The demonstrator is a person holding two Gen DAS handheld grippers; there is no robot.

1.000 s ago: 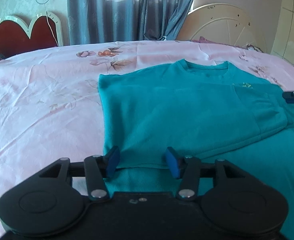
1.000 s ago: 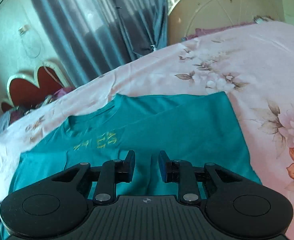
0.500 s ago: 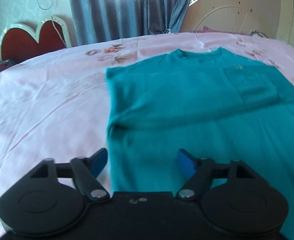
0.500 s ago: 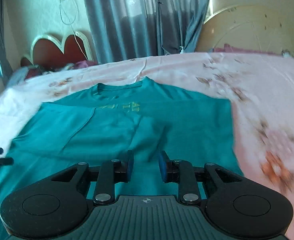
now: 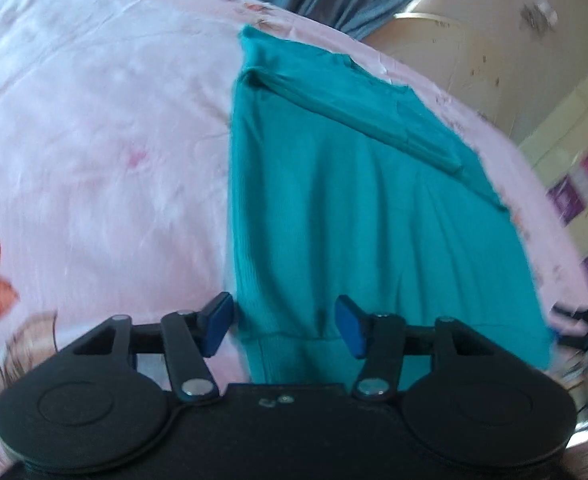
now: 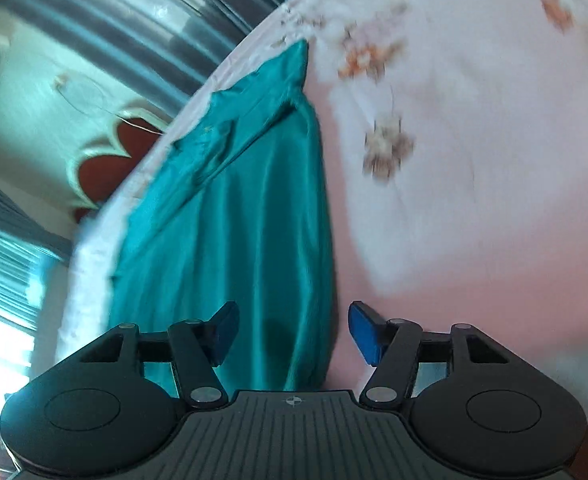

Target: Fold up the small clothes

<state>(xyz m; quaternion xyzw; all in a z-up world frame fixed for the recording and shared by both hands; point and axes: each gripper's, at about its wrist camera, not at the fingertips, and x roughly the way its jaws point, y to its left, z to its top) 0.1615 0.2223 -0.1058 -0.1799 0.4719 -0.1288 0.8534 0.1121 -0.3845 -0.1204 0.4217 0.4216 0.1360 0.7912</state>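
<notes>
the pink floral bedsheet [image 5: 94, 140] carries the teal shirt [image 5: 354, 220], sides folded in, lying lengthwise. left gripper [image 5: 284, 326] at the shirt's near left hem corner, jaws apart and just narrowing around cloth. right gripper [image 6: 294, 332] at its near right edge, jaws just widening, unpressed.

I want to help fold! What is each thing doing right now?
teal T-shirt: flat on the bed, sides folded in, bottom hem not folded up.
left gripper: open over the hem's left corner, jaws just closing.
right gripper: open over the hem's right corner, jaws just opening.
pink floral bedsheet: spread, wrinkled.
</notes>
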